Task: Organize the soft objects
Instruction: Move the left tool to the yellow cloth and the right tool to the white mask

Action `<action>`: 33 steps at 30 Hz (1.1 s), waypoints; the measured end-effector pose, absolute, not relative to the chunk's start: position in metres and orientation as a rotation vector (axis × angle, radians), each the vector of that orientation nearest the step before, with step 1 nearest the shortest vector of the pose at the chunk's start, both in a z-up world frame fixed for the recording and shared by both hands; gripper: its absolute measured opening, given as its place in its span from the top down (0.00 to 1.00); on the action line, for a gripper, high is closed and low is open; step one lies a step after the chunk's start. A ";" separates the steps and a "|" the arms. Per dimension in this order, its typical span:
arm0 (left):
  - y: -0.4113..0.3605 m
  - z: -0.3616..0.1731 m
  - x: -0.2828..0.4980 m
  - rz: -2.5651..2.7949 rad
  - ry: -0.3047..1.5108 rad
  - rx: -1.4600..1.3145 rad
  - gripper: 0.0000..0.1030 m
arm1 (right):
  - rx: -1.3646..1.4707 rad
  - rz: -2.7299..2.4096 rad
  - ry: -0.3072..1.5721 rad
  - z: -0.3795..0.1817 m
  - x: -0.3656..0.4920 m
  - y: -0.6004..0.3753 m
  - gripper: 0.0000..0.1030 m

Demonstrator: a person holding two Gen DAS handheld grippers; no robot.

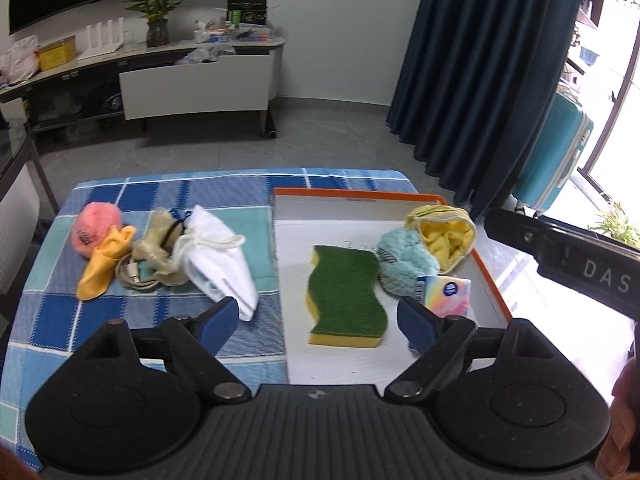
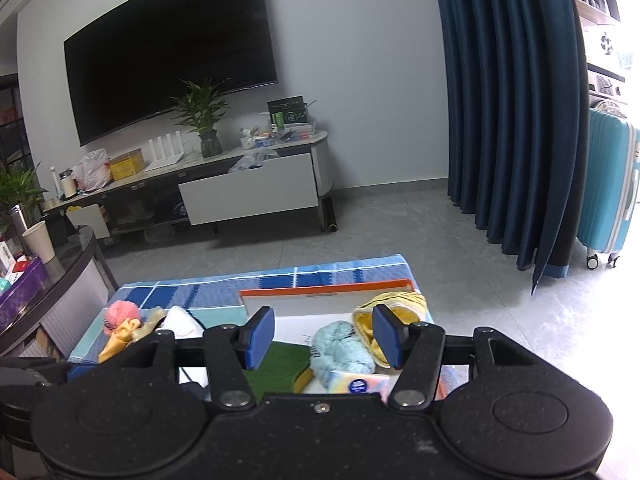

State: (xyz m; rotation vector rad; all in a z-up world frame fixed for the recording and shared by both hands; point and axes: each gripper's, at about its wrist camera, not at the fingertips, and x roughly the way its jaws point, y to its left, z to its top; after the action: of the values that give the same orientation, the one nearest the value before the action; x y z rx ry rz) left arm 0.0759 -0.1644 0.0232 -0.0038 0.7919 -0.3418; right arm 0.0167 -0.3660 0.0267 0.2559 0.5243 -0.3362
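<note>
Green sponge [image 1: 345,295], blue puff [image 1: 404,265], yellow cloth [image 1: 444,236] & tissue pack [image 1: 446,295] are sitting in tray [image 1: 490,280]; approx. half done; pink puff [image 1: 95,227], white pouch [image 1: 218,258] etc. are waiting on tabletop [image 1: 48,320]; left gripper [image 1: 316,320] & right gripper [image 2: 323,338] fingers are hanging spread, empty.

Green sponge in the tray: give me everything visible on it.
The sponge is a wavy-sided scouring pad: a rough dark green top layer over yellow foam, which shows along its near and left edges. It lies flat, green side up, on the white floor of the orange-rimmed tray, roughly mid-tray. Its far right corner sits against the fluffy light blue cloth. Nothing grips it; the left gripper hovers open in front of it.
</note>
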 end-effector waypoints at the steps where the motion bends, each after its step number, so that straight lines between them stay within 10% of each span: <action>1: -0.160 0.024 0.076 -0.334 0.788 -0.009 0.14 | 0.257 -0.327 0.525 0.027 0.017 -0.363 0.35; 33: -0.045 0.009 0.077 -0.109 0.814 -0.110 0.13 | 0.192 -0.132 0.638 0.004 0.065 -0.271 0.35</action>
State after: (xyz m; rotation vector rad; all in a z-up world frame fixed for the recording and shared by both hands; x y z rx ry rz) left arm 0.0773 -0.0454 0.0085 -0.1102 0.8139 -0.1091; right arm 0.0648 -0.2708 0.0038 0.1917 0.6381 -0.1323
